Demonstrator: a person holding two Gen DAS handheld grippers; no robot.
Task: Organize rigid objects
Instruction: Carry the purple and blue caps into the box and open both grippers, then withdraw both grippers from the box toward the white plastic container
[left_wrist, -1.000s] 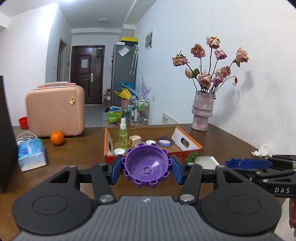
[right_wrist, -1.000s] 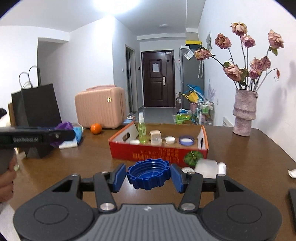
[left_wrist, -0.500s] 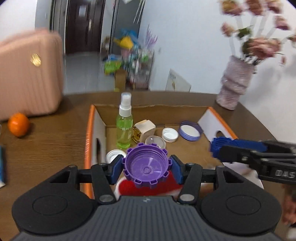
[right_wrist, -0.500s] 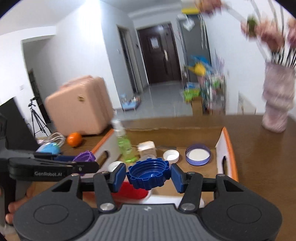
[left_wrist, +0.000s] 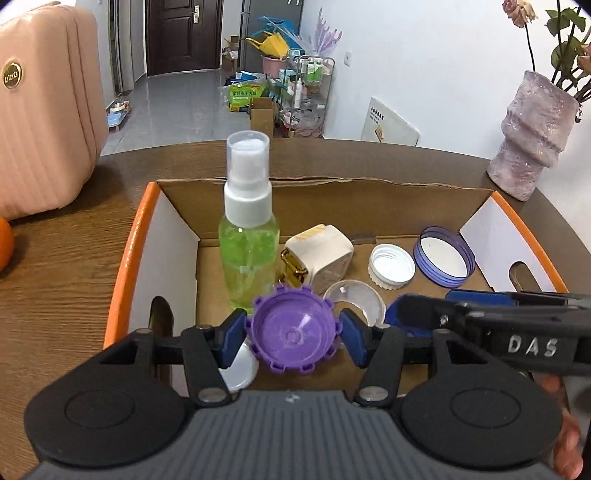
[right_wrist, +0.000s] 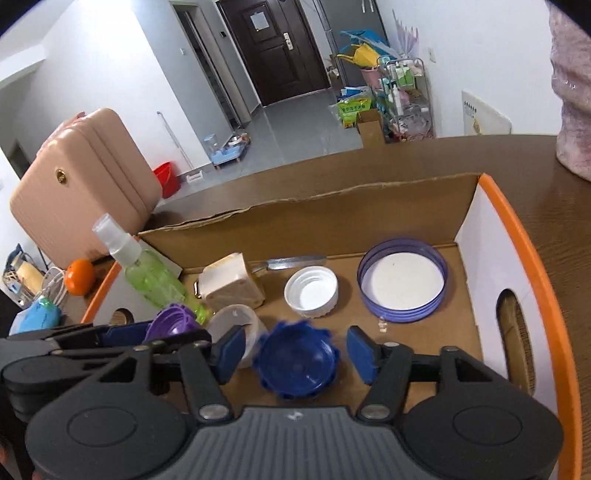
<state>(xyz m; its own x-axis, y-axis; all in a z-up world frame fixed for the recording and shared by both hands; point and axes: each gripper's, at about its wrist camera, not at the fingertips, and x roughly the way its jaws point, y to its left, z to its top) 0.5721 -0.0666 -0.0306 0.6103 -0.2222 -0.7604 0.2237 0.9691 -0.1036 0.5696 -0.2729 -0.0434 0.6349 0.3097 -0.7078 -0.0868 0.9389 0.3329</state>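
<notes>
Both grippers hang over the orange-rimmed cardboard box (left_wrist: 129, 251). My left gripper (left_wrist: 293, 338) is opening around a purple toothed cap (left_wrist: 293, 341); the cap looks blurred and the pads stand just off its teeth. My right gripper (right_wrist: 297, 350) is opening too. A blue toothed cap (right_wrist: 297, 363) lies blurred between its pads (right_wrist: 231, 349), with clear gaps on both sides. From the right wrist, the left gripper (right_wrist: 147, 332) and the purple cap (right_wrist: 171, 321) show at lower left.
In the box stand a green spray bottle (left_wrist: 249, 258), a cream block with a gold clasp (left_wrist: 319, 254), a white cap (left_wrist: 391, 264), a purple-rimmed lid (left_wrist: 443, 260) and a clear lid (left_wrist: 354, 301). A pink suitcase (left_wrist: 44, 110), an orange (right_wrist: 79, 280) and a vase (left_wrist: 528, 136) stand on the table.
Both grippers have come forward and down from in front of the box to over its inside. The right jaws have spread and the blue cap has come off the pads.
</notes>
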